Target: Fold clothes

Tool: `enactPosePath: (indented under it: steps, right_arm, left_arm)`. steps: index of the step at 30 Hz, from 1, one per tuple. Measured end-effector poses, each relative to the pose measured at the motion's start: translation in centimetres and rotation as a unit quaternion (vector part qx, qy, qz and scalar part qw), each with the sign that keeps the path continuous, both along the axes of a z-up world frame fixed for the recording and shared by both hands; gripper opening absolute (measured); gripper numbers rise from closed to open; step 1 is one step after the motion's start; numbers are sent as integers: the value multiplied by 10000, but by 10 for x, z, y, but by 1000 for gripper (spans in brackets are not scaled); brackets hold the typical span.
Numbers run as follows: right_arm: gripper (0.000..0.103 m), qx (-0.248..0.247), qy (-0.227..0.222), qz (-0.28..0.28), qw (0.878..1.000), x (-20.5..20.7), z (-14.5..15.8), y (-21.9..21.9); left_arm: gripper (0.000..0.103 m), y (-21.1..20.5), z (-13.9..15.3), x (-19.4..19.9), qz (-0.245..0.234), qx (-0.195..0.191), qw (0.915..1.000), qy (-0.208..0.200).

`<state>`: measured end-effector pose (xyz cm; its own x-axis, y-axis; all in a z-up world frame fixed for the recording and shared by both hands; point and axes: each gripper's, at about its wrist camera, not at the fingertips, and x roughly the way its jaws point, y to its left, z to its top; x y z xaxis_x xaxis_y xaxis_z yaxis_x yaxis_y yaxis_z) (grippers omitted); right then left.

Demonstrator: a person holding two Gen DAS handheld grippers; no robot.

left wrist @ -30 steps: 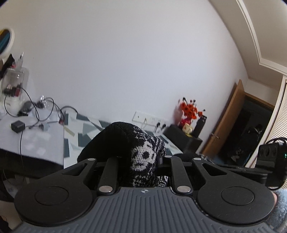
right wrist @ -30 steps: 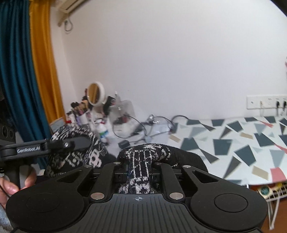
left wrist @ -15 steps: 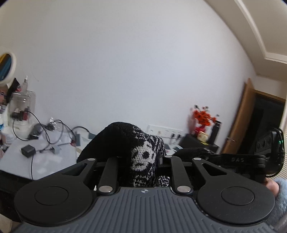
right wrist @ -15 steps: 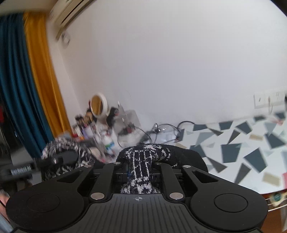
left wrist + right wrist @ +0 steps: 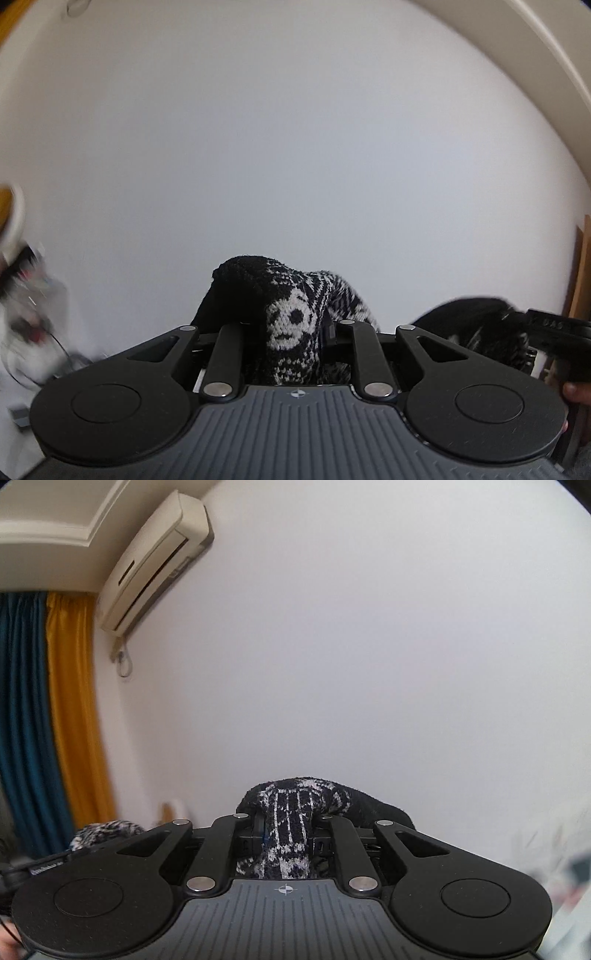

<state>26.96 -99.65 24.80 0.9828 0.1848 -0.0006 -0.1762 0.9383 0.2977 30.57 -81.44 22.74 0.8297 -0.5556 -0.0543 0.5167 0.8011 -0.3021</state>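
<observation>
Left wrist view: left gripper (image 5: 295,334) clamps narrow on a bunched black-and-white knit garment (image 5: 291,325), skull motif at lower centre, fabric humped above the jaws. Right gripper (image 5: 546,328) shows at right edge with more knit under it. Right wrist view: right gripper (image 5: 284,834) pinches narrow on a striped part of the same knit garment (image 5: 291,812), lower centre. Both ends are held up in front of a blank wall (image 5: 295,147); no surface visible under the cloth. Judgement: early stage, lifted for spreading, no fold visible yet, laying flat and all folds left. Only right view shows air conditioner (image 5: 155,561) and curtains (image 5: 48,716), upper left; only left view shows blurred clutter (image 5: 26,295), left edge.
</observation>
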Motion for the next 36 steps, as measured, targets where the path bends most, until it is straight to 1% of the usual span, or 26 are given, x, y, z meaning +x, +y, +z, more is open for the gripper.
enactPosePath:
  steps: [2, 4, 5, 7, 10, 11, 13, 15, 16, 18, 19, 20, 21, 23, 24, 25, 26, 27, 28, 29, 30, 31, 32, 33, 34, 36]
  right_arm:
    - [11, -312, 24, -346, 9989, 13, 2, -34]
    - [11, -455, 258, -792, 9955, 23, -15, -68]
    - [11, -451, 442, -989, 9931, 28, -27, -86]
    - [11, -281, 1008, -1281, 9862, 40, -66, -123]
    - [11, -124, 2105, -1670, 9631, 54, -145, -169]
    - [11, -89, 2480, -1770, 9524, 56, -174, -179]
    - [11, 41, 3212, -2003, 9256, 55, -236, -195]
    - [10, 228, 3778, -2173, 8997, 47, -291, -199]
    - [10, 280, 4003, -2237, 8882, 43, -314, -199]
    - [10, 224, 4243, -2290, 8758, 33, -343, -188]
    - [10, 189, 4335, -2303, 8710, 28, -354, -181]
    - [10, 142, 4365, -2289, 8700, 25, -356, -173]
    - [11, 99, 4379, -2272, 8698, 22, -357, -171]
    - [14, 18, 4421, -2298, 8670, 21, -347, -171]
    - [20, -22, 4444, -2326, 8651, 23, -340, -171]
    - [25, -61, 4468, -2354, 8631, 24, -333, -171]
    - [32, -86, 4471, -2366, 8626, 24, -325, -171]
    - [38, -84, 4434, -2348, 8650, 24, -314, -170]
    - [42, -82, 4397, -2329, 8674, 23, -304, -170]
    - [48, -106, 4344, -2311, 8705, 23, -294, -168]
    - [58, -181, 4262, -2294, 8749, 22, -284, -164]
    - [64, -256, 4178, -2276, 8792, 22, -274, -160]
    - [72, -332, 4094, -2258, 8834, 21, -264, -155]
    - [73, -407, 4009, -2239, 8874, 20, -254, -151]
    - [73, -482, 3924, -2221, 8913, 20, -244, -147]
    - [73, -518, 3719, -2229, 8996, 23, -229, -140]
  left_arm:
    - [21, -41, -15, 21, -102, 120, 9992, 355]
    - [22, -84, -41, 38, -215, 495, 9959, 727]
    - [22, -109, -60, 46, -325, 735, 9921, 962]
    - [23, -149, -101, 60, -529, 1151, 9809, 1475]
    - [22, -202, -180, 74, -923, 1736, 9538, 2272]
    - [22, -216, -209, 73, -1070, 1844, 9473, 2392]
    - [22, -239, -261, 64, -1274, 2247, 9262, 2746]
    - [22, -251, -308, 51, -1447, 2454, 9016, 3257]
    - [22, -256, -323, 45, -1550, 2501, 8935, 3393]
    - [22, -264, -339, 36, -1720, 2635, 8800, 3558]
    - [23, -264, -342, 34, -1784, 2649, 8750, 3639]
    - [23, -265, -345, 33, -1842, 2661, 8703, 3713]
    - [26, -264, -343, 34, -1842, 2652, 8697, 3733]
    - [36, -260, -339, 39, -1836, 2689, 8642, 3837]
    - [44, -257, -331, 38, -1911, 2754, 8635, 3768]
    - [46, -253, -323, 36, -1986, 2819, 8628, 3698]
    - [47, -250, -315, 35, -2060, 2882, 8619, 3628]
    - [53, -246, -307, 34, -2137, 2946, 8610, 3552]
    - [64, -240, -298, 32, -2253, 3006, 8619, 3405]
    - [68, -230, -286, 29, -2372, 3041, 8634, 3251]
    - [71, -220, -276, 27, -2466, 3037, 8652, 3136]
    - [76, -209, -268, 27, -2525, 2986, 8691, 3029]
    - [80, -198, -259, 26, -2571, 2933, 8731, 2925]
    - [89, -191, -255, 30, -2468, 2870, 8807, 2846]
    - [92, -182, -254, 36, -2267, 2809, 8898, 2792]
    - [92, -166, -253, 48, -1855, 2686, 9061, 2689]
